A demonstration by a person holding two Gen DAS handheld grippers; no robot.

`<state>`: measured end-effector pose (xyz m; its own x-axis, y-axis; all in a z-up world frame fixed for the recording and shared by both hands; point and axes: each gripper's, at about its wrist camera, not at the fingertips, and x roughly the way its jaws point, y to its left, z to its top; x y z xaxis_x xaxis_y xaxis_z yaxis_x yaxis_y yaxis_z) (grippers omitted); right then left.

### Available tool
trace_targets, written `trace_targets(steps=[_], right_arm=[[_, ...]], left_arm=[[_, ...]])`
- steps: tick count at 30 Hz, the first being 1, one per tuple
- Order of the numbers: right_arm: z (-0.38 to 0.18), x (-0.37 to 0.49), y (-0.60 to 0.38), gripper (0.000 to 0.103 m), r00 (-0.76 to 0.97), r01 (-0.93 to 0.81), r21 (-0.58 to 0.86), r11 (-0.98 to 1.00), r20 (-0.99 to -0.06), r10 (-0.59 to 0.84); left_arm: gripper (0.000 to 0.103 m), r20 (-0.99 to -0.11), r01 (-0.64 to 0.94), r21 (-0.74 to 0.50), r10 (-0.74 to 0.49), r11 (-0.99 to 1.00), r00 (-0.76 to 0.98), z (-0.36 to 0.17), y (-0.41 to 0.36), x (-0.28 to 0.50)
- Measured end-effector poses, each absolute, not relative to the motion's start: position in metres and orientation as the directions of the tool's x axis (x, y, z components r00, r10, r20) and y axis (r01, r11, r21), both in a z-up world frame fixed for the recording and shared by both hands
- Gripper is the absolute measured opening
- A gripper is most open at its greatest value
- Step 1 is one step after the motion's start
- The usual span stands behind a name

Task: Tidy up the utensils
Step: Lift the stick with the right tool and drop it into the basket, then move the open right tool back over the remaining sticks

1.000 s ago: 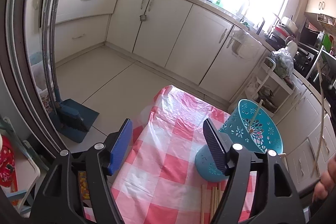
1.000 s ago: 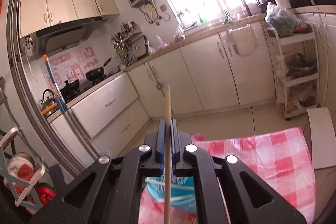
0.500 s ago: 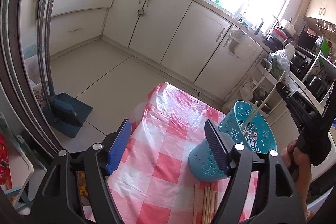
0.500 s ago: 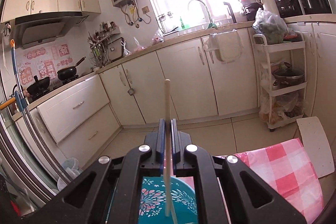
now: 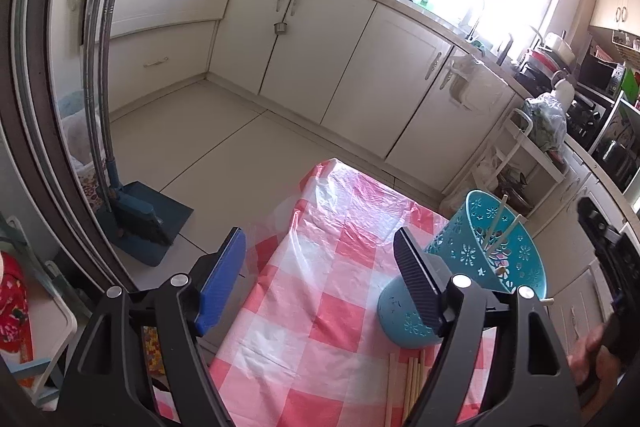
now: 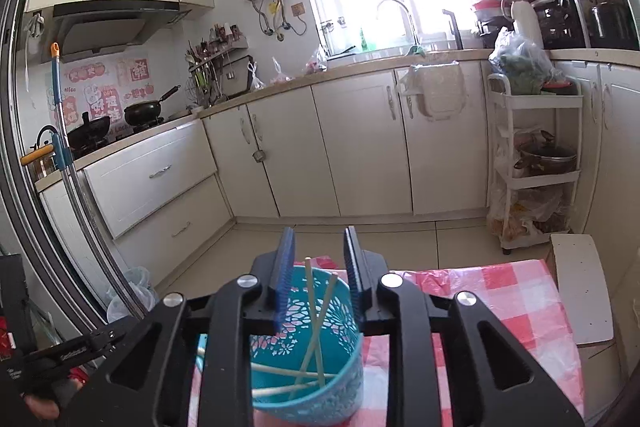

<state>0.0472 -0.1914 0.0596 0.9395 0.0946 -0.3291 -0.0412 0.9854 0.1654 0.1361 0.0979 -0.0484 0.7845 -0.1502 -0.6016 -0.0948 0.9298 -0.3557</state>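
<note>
Two grippers worked over our table (image 5: 320,311), spread with a pink checked cloth under clear plastic. Our right gripper (image 6: 318,277) had just been opening above the basket (image 6: 344,399); its jaws stood apart with nothing held, chopsticks (image 6: 308,311) leaning inside the basket. Our left gripper (image 5: 320,263) gaped wide and empty. More chopsticks (image 5: 410,383) lay at the table's near edge. Cream cabinets (image 6: 360,143), a tiled floor (image 5: 208,143) and a dustpan (image 5: 152,219) filled the kitchen.
</note>
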Motion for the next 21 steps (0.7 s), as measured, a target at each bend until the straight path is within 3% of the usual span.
trace_targets(steps=[5, 13, 21], right_arm=[[0.046, 0.0, -0.214, 0.038, 0.927, 0.043, 0.179, 0.983, -0.375, 0.028], [-0.025, -0.039, -0.223, 0.042, 0.819, 0.161, 0.191, 0.968, -0.573, -0.023], [-0.056, -0.05, -0.194, 0.045, 0.763, 0.118, 0.145, 0.982, -0.647, 0.004]], left_arm=[[0.074, -0.604, -0.111, -0.329, -0.119, 0.938, 0.788, -0.05, 0.099, 0.133], [0.078, -0.603, -0.084, -0.303, -0.122, 0.949, 0.789, -0.046, 0.099, 0.121], [0.083, -0.619, -0.043, -0.278, -0.145, 0.96, 0.772, -0.052, 0.099, 0.091]])
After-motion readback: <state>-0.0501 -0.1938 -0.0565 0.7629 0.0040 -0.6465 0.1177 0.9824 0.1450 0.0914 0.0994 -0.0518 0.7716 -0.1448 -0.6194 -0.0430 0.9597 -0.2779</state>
